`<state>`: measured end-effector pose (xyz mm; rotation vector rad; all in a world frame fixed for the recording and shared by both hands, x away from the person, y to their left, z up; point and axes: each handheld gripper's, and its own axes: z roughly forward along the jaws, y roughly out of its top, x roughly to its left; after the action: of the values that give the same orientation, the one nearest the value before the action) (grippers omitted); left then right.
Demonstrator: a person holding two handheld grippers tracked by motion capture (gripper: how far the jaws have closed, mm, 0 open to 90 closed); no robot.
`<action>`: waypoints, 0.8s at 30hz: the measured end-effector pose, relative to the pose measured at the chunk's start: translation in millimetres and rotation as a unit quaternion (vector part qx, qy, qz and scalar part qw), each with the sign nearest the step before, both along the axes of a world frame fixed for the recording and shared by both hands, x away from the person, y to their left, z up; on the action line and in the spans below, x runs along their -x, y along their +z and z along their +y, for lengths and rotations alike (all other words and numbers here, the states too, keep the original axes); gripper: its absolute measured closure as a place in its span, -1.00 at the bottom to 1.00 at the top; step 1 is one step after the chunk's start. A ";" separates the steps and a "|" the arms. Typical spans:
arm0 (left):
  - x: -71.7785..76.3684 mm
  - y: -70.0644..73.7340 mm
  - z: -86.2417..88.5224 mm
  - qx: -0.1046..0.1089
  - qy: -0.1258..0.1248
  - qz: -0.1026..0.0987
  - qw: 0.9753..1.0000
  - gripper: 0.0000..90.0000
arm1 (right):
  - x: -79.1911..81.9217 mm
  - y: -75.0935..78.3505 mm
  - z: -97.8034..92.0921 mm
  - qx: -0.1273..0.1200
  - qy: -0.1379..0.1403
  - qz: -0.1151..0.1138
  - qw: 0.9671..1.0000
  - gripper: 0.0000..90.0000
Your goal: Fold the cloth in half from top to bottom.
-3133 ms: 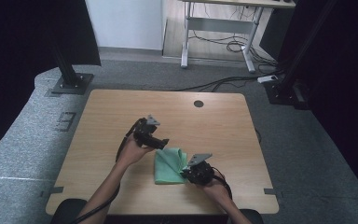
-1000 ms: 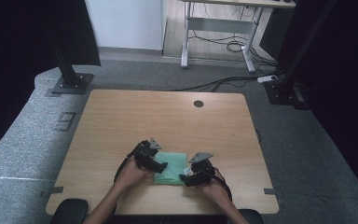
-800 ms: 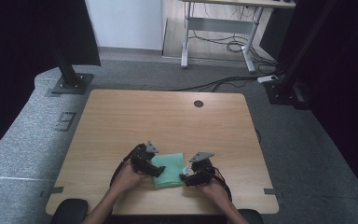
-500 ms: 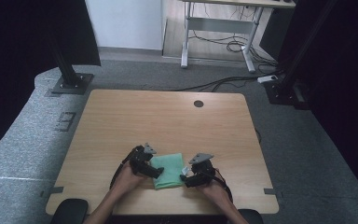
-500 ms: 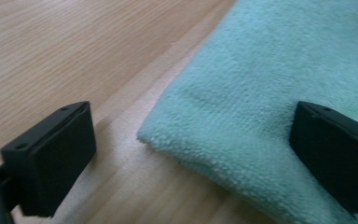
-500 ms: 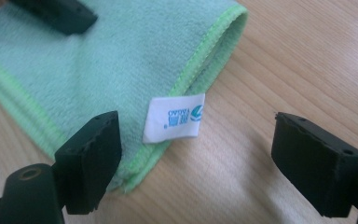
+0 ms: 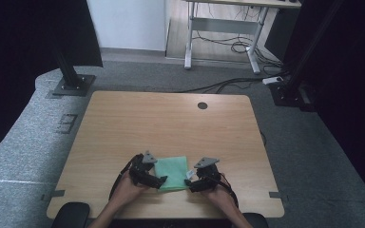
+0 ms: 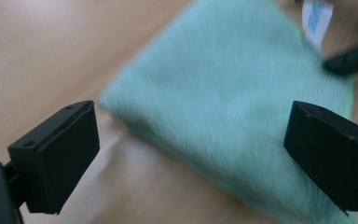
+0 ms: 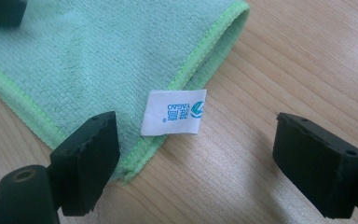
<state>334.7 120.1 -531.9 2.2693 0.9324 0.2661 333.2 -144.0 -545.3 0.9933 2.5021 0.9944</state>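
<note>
Folded green cloth (image 7: 172,173) flat on surface (image 7: 171,123), between left gripper (image 8: 191,154) and right gripper (image 9: 196,163); both jaws open, straddling opposite edges.

light: even, dim surround | left gripper view: motion-blurred | shadows: soft

Counts on and around the table

One table (image 7: 171,123), one green cloth (image 7: 172,172) with one white label (image 9: 173,112), two grippers: left (image 7: 160,180) and right (image 7: 191,185). Two hands: left (image 7: 126,192) and right (image 7: 217,195). Each gripper shows two black jaws. One round hole (image 7: 202,105) in the tabletop. One desk (image 7: 228,28) behind.
</note>
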 end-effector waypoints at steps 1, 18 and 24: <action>2.2 -3.6 1.4 -0.010 0.004 -0.001 1.000 -0.93 | -0.1 0.0 -0.1 0.000 0.000 0.000 1.000 -0.68; 0.0 -14.6 10.3 -0.011 0.045 -0.010 0.999 -1.00 | 3.7 -0.9 -6.8 0.007 0.006 0.005 1.000 -0.70; -13.0 -15.3 11.9 -0.010 0.053 -0.016 0.998 -1.00 | -0.2 -2.1 -4.4 0.002 0.003 0.002 1.000 -0.70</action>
<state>347.6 132.0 -547.2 2.2307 1.0400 0.3580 333.4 -148.4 -547.4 0.9875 2.5108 0.9889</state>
